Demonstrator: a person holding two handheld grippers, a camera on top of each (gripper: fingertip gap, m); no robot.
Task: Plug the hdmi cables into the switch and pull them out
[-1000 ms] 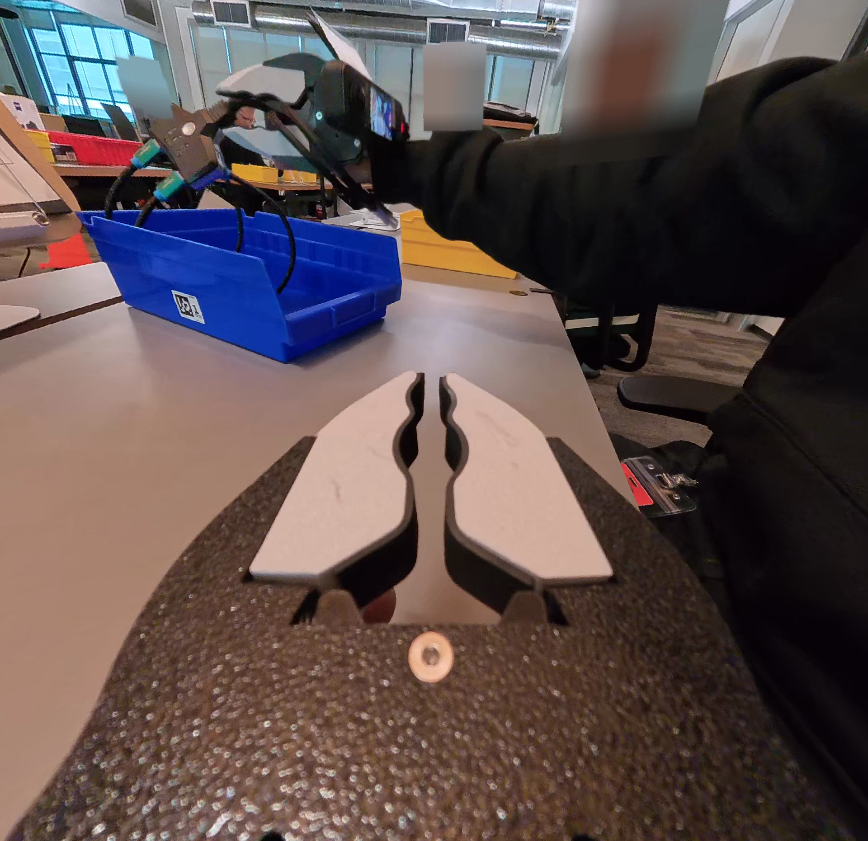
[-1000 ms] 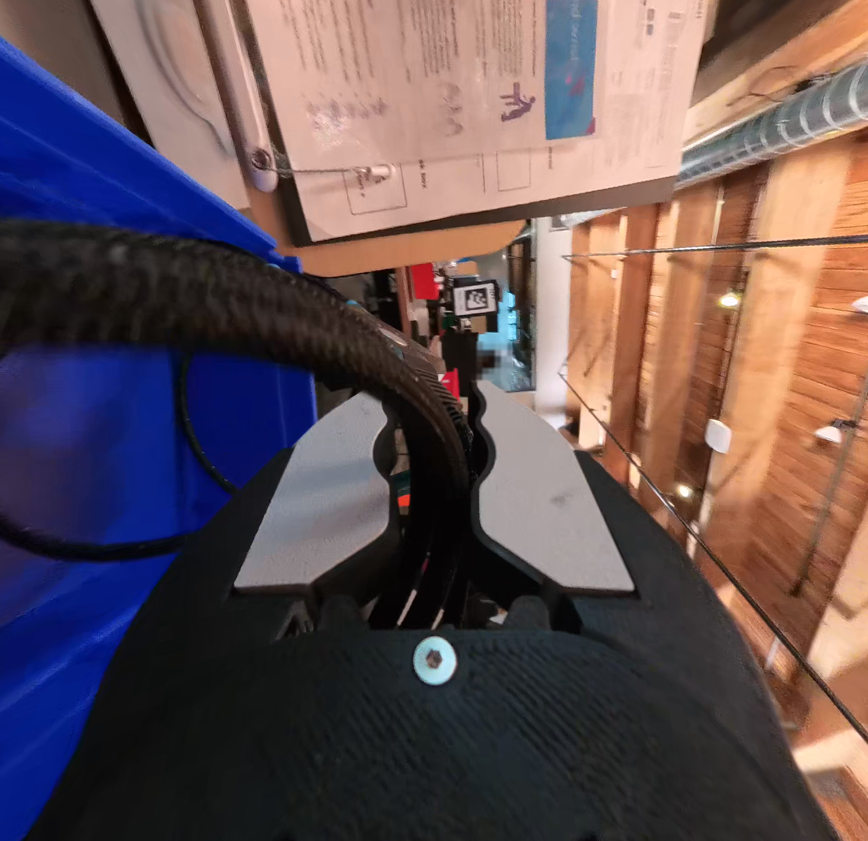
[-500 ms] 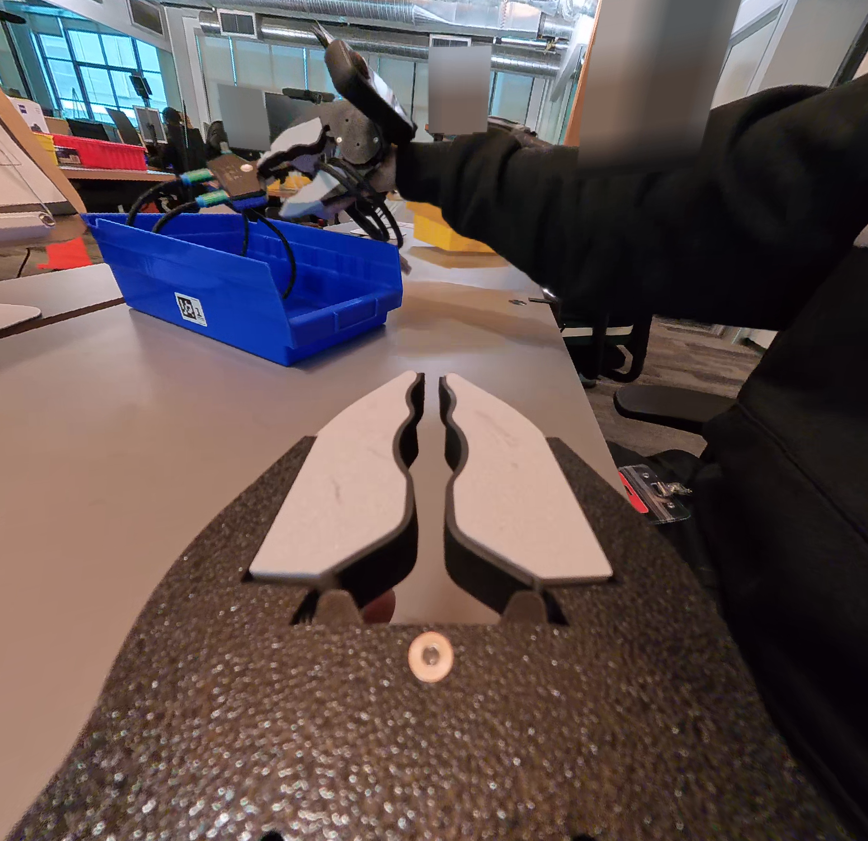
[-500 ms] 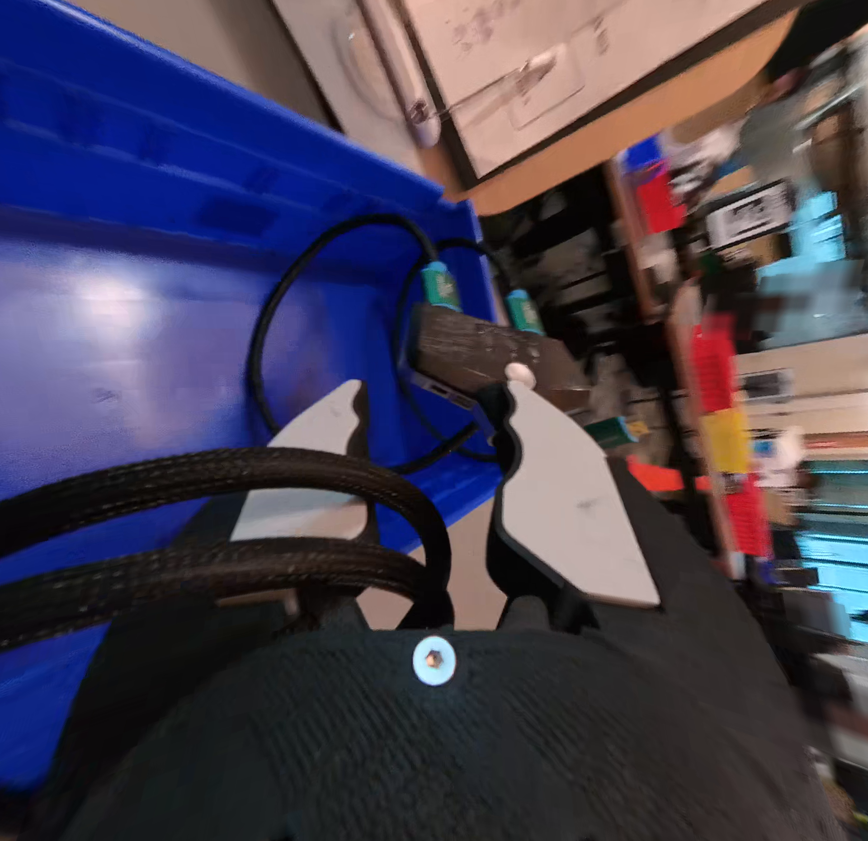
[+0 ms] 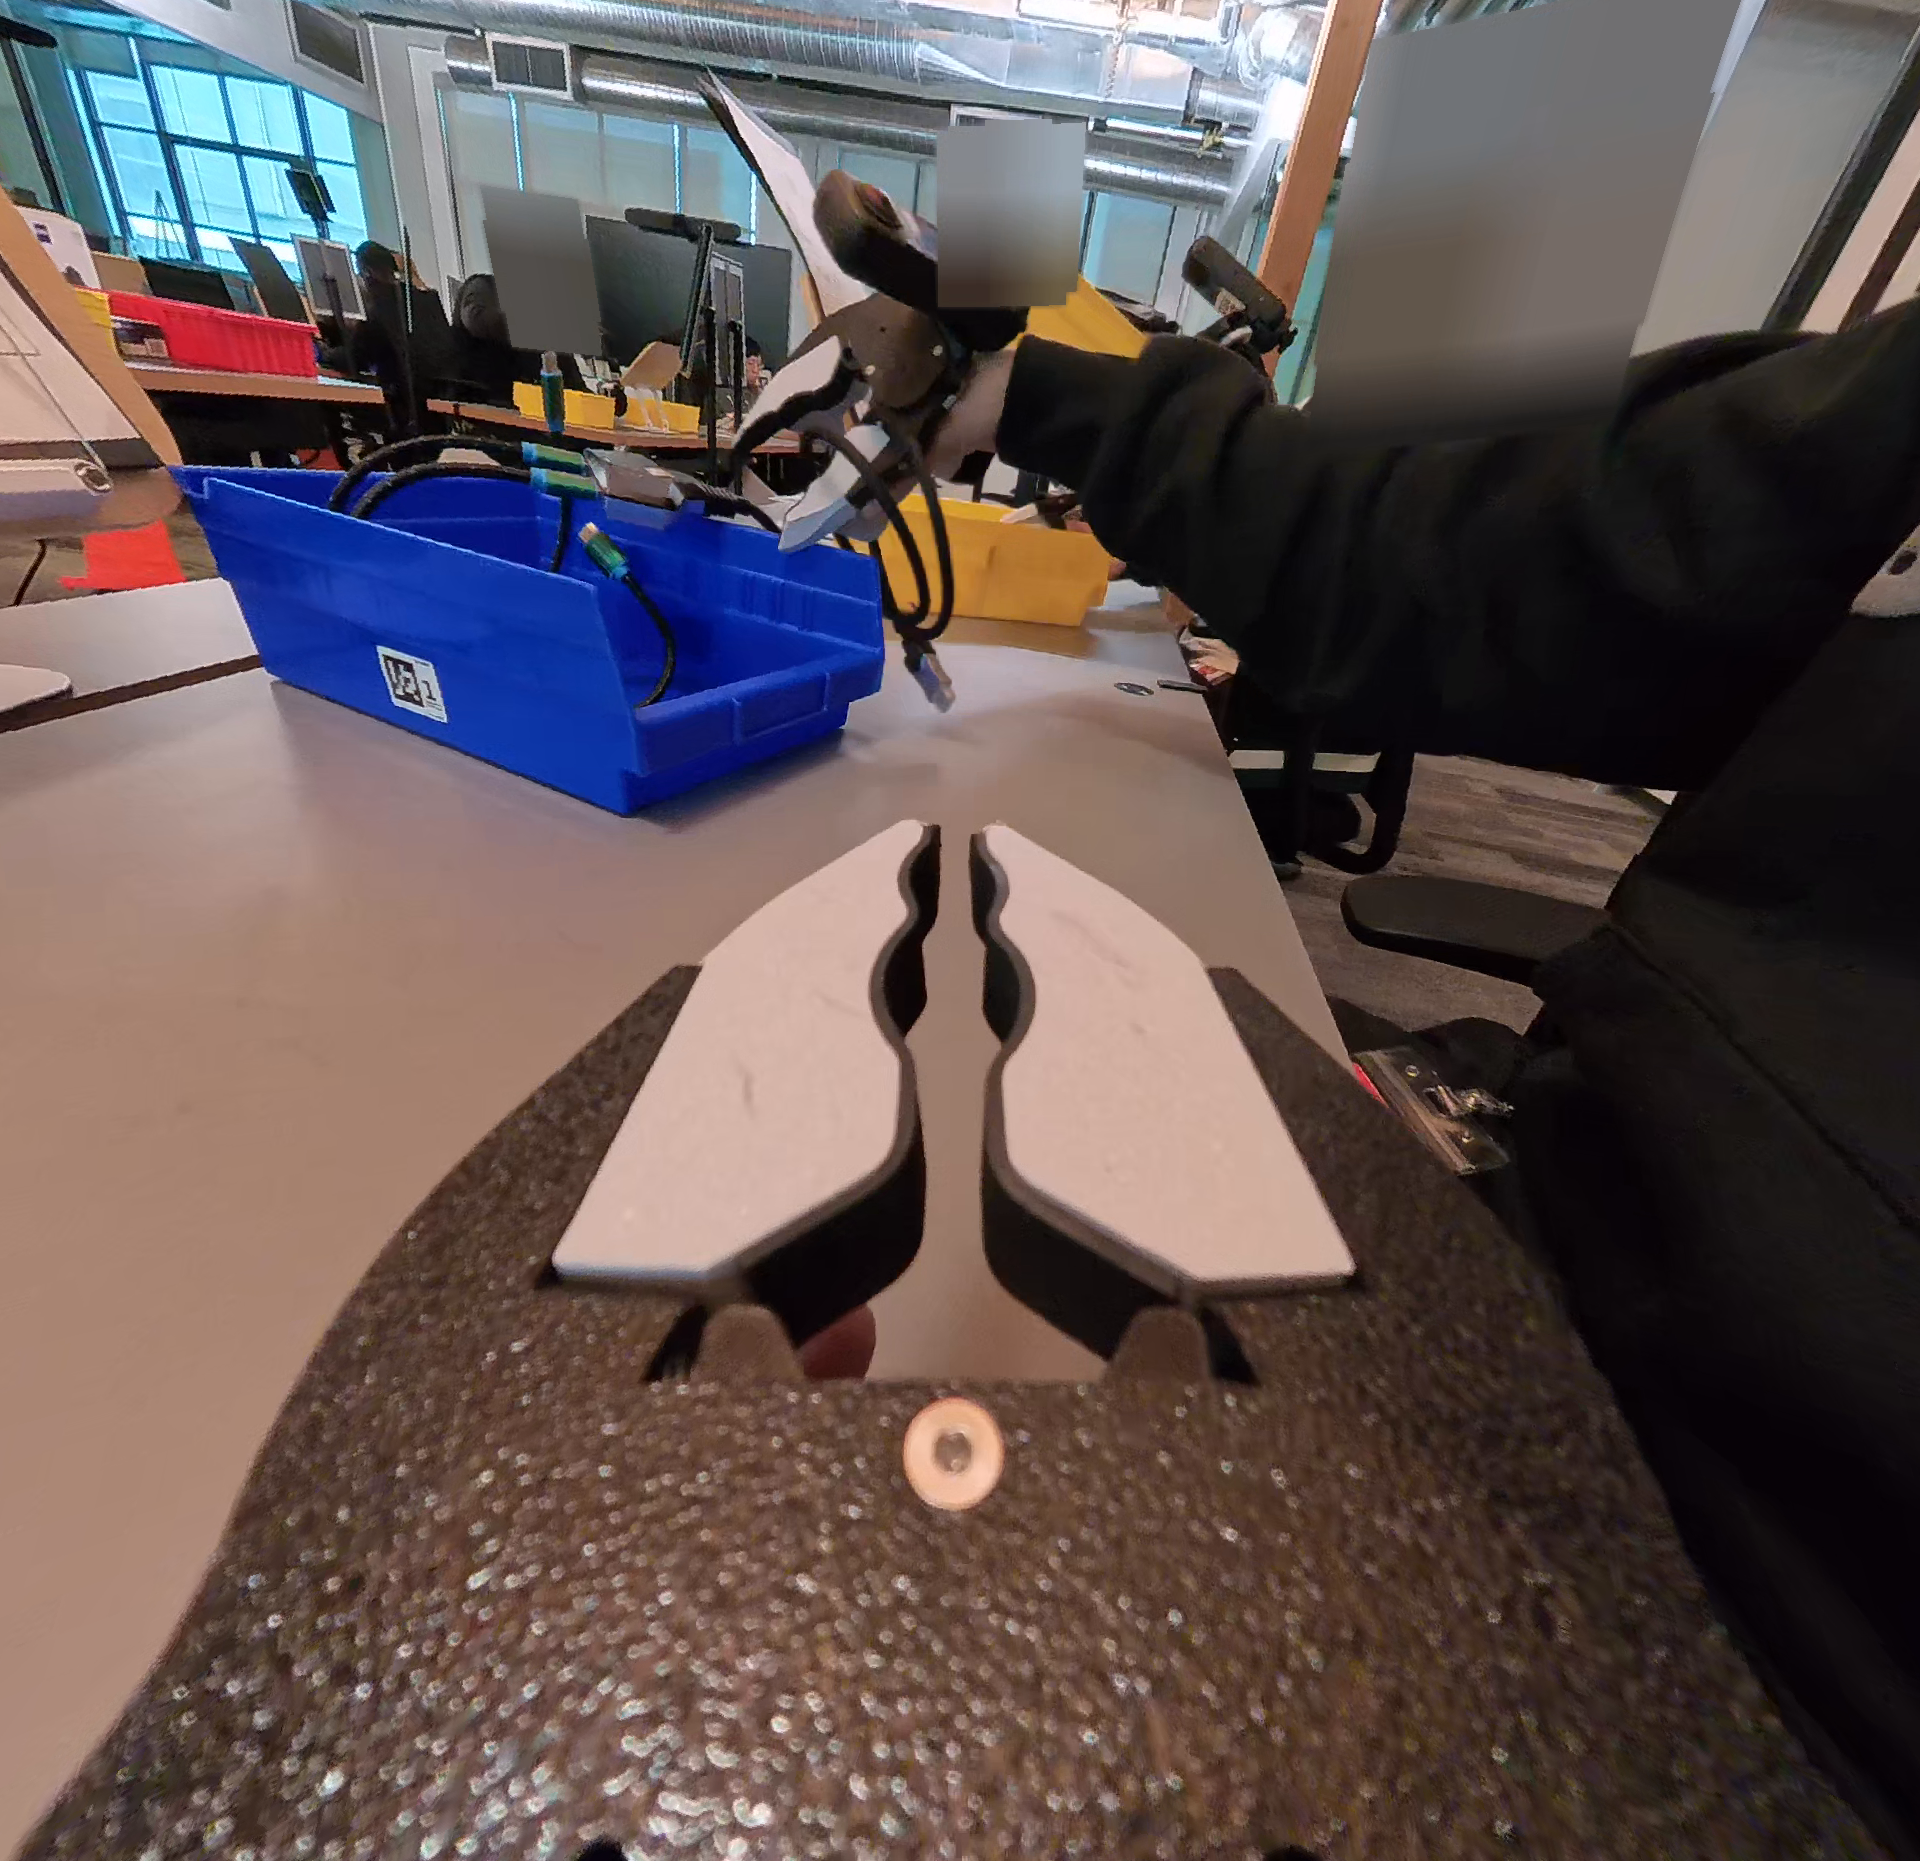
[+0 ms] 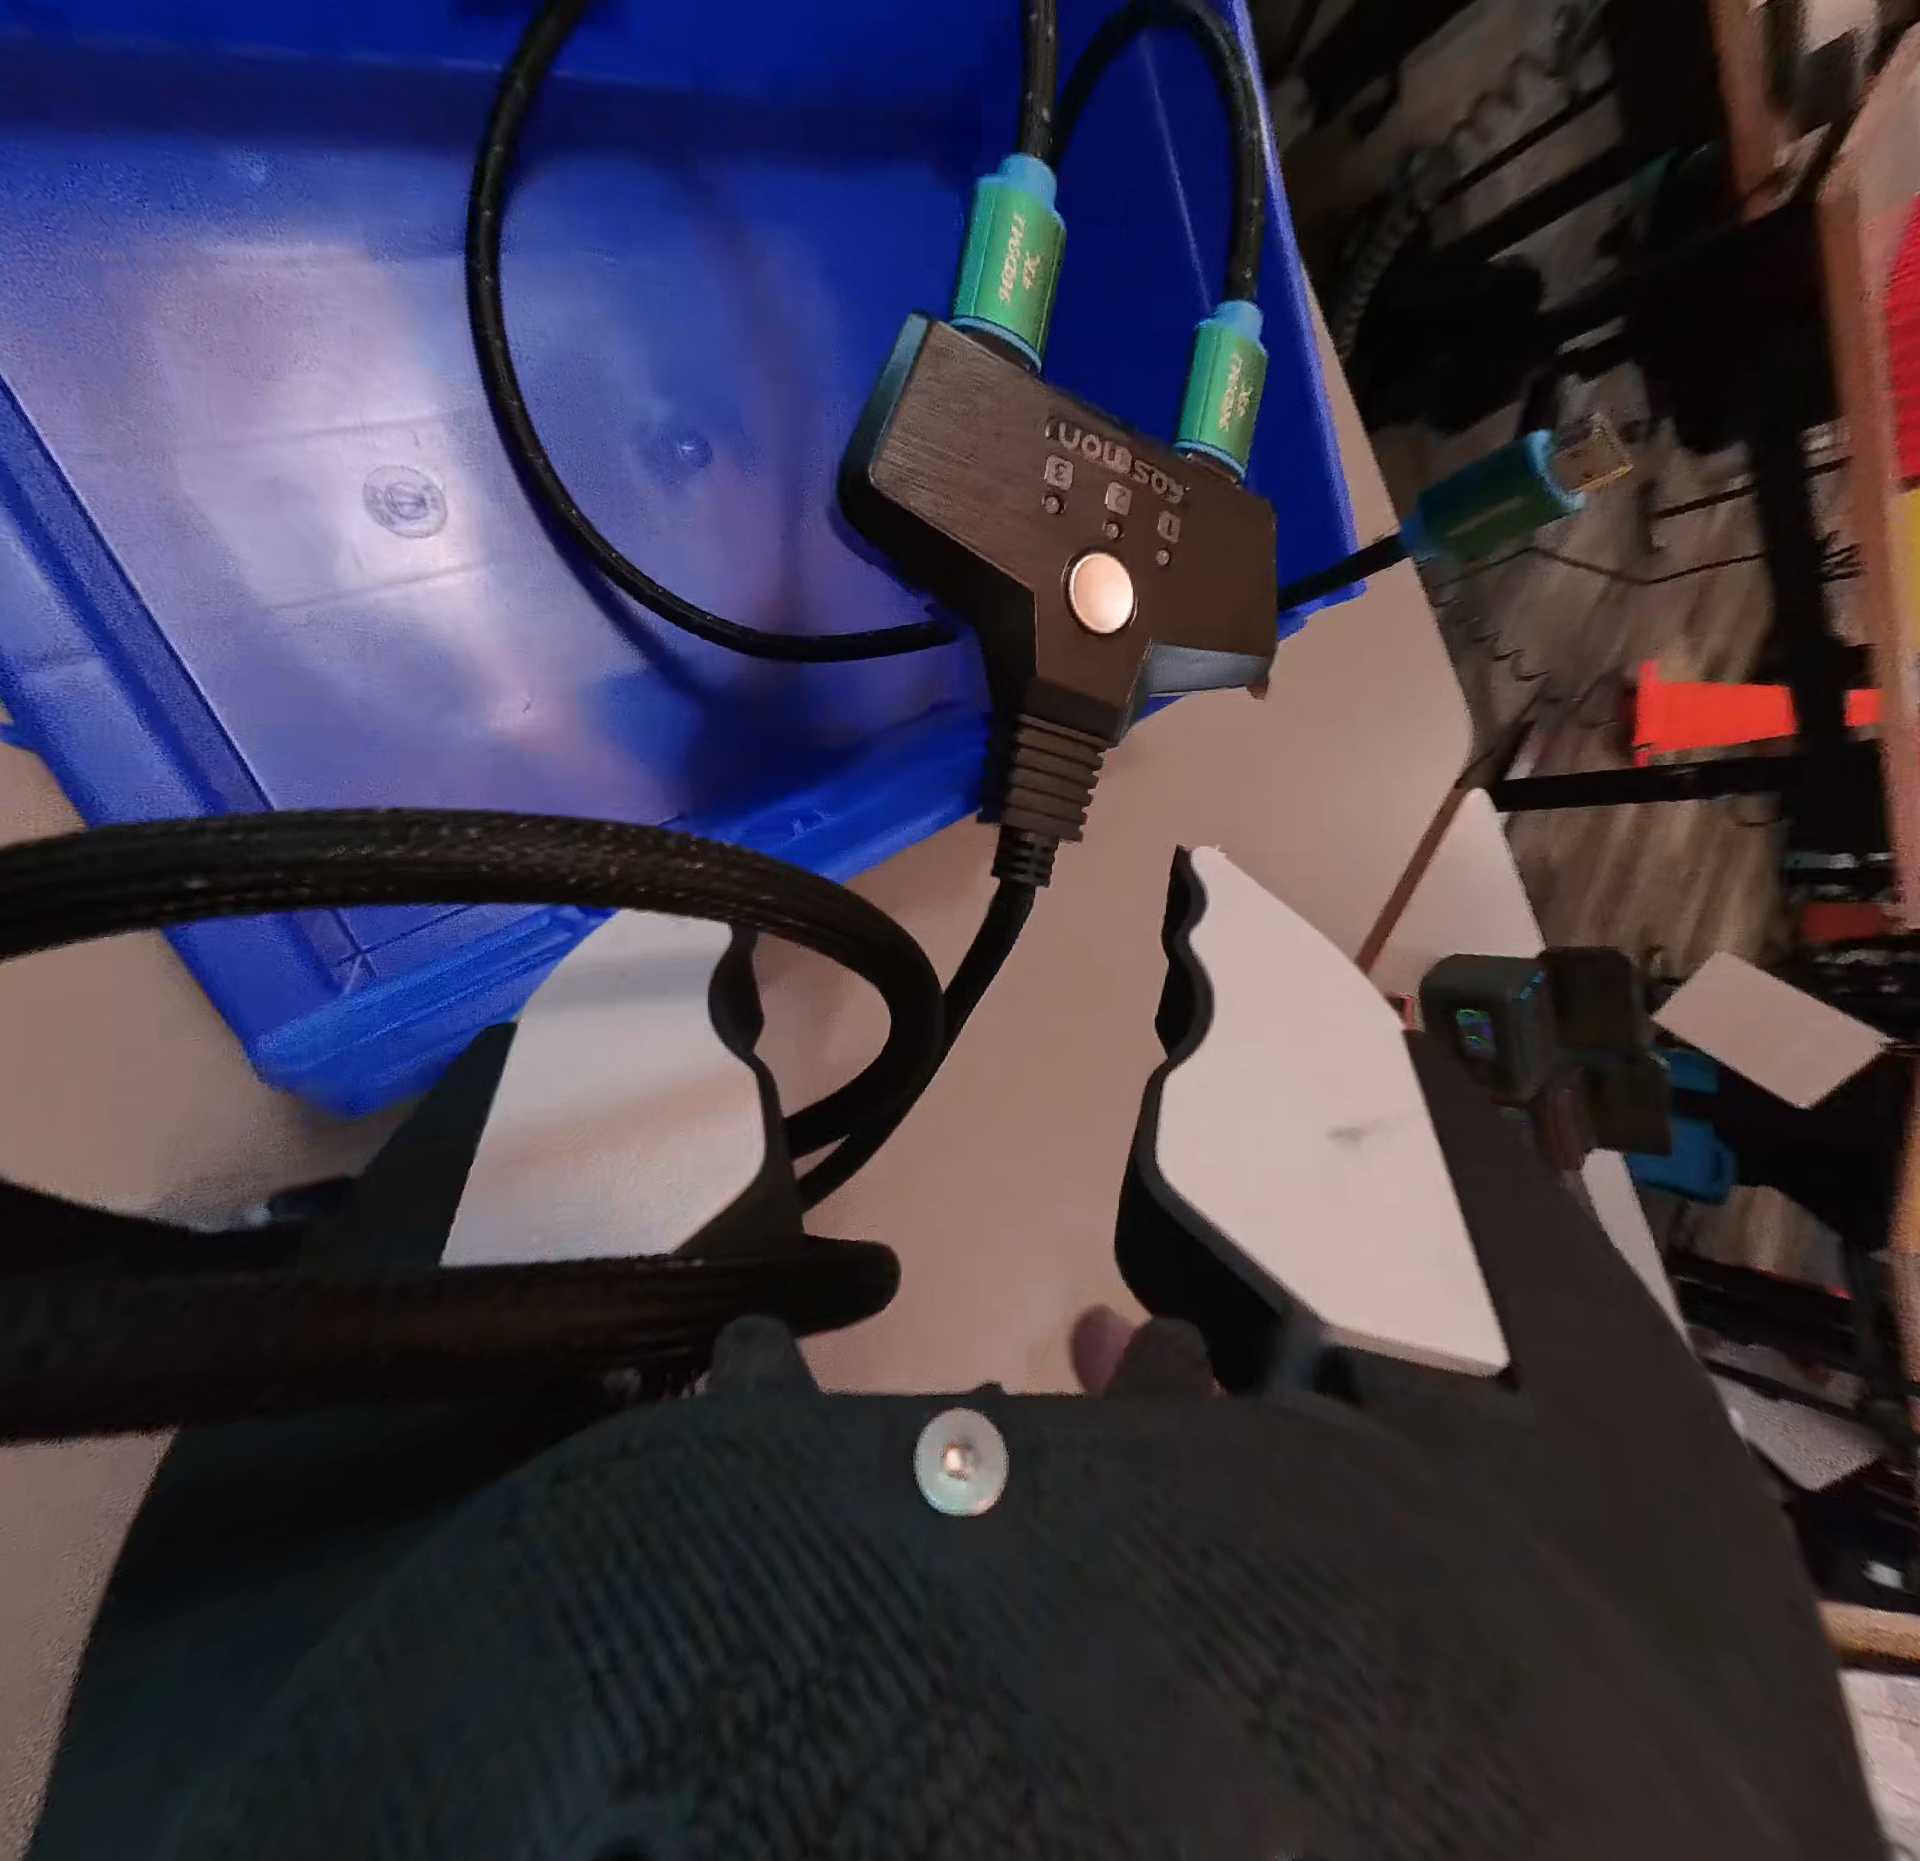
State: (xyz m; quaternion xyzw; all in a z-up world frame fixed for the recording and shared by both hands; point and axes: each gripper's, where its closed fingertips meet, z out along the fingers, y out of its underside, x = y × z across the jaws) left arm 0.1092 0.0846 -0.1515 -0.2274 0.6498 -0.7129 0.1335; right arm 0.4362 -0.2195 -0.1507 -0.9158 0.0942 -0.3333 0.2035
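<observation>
Bin-edge switch [image 6: 1070,533] just beyond, perhaps clear of, right tool [image 6: 956,990]

The grey desk [image 5: 312,980] lies bare from its near edge up to the blue plastic bin [image 5: 540,648] toward its far edge. Over the bin's right end hang the black brushed-metal switch [image 6: 1070,533] and looping black braided cables [image 6: 499,876], crowding the right gripper [image 6: 956,990]'s parted jaws
</observation>
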